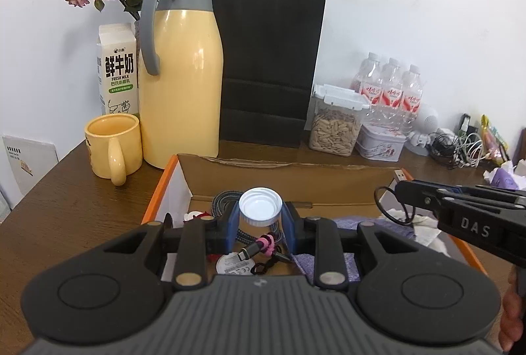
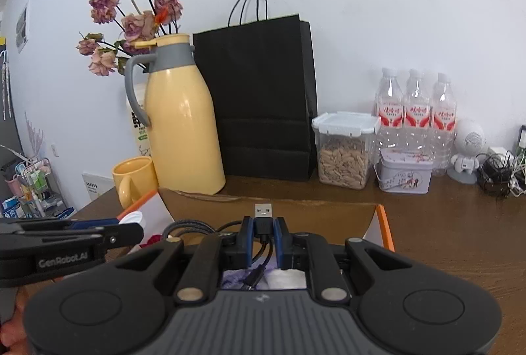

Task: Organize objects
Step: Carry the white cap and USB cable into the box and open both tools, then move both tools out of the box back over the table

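Left wrist view: the left gripper (image 1: 260,218) holds a white bottle cap (image 1: 260,206) clamped between its blue pads (image 1: 234,223), open side facing the camera. The cap sits above an open cardboard box (image 1: 289,172) with orange edges. Inside the box lie a braided cable (image 1: 223,200), a black connector with a pink tie (image 1: 259,246) and purple cloth (image 1: 328,223). The right gripper (image 1: 402,180) enters from the right edge, a USB plug (image 1: 399,175) projecting from its tip. Behind the box on the brown table (image 1: 65,207) stand a yellow mug (image 1: 113,146), a yellow thermos jug (image 1: 179,75), a milk carton (image 1: 116,69) and a black paper bag (image 1: 269,59).

Right wrist view: the right gripper (image 2: 263,228) is closed tightly on the USB plug (image 2: 263,213), metal end pointing up and away; its black cable (image 2: 259,256) hangs down between the fingers over the box (image 2: 381,220). The left gripper (image 2: 131,230) enters from the left with the white cap (image 2: 131,218) at its tip. A lidded seed container (image 2: 345,151), a tin (image 2: 404,174) and three water bottles (image 2: 416,111) stand at the back.
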